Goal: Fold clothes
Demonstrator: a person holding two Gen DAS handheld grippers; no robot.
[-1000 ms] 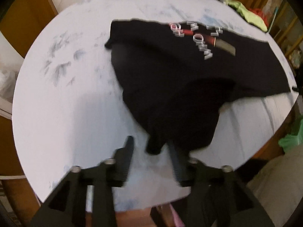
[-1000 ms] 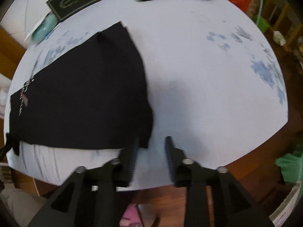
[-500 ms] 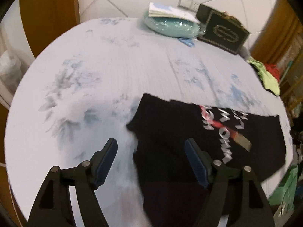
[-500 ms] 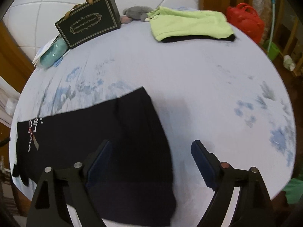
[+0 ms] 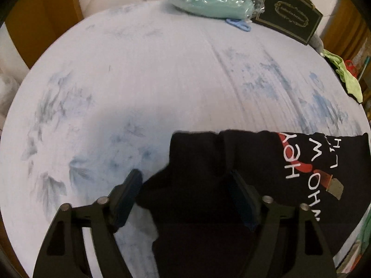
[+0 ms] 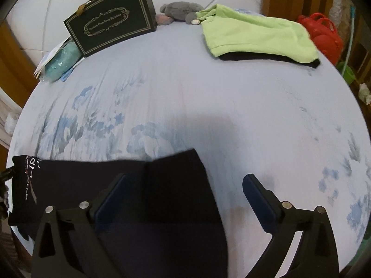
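A black T-shirt with white and red lettering lies folded over on the round table with the pale blue flowered cloth. My left gripper is open and empty, its jaws standing either side of the shirt's left end. In the right wrist view the same shirt lies at the near left. My right gripper is open and empty above the shirt's right edge, one finger over the cloth, the other over bare table.
At the far edge stand a black gift box, a teal bundle and a grey plush toy. A folded lime-green garment on a black one lies far right. A red bag is beyond the table.
Both grippers have opened and let go of the shirt's edge, which now lies folded forward on the table. Both have tilted up and moved over the shirt.
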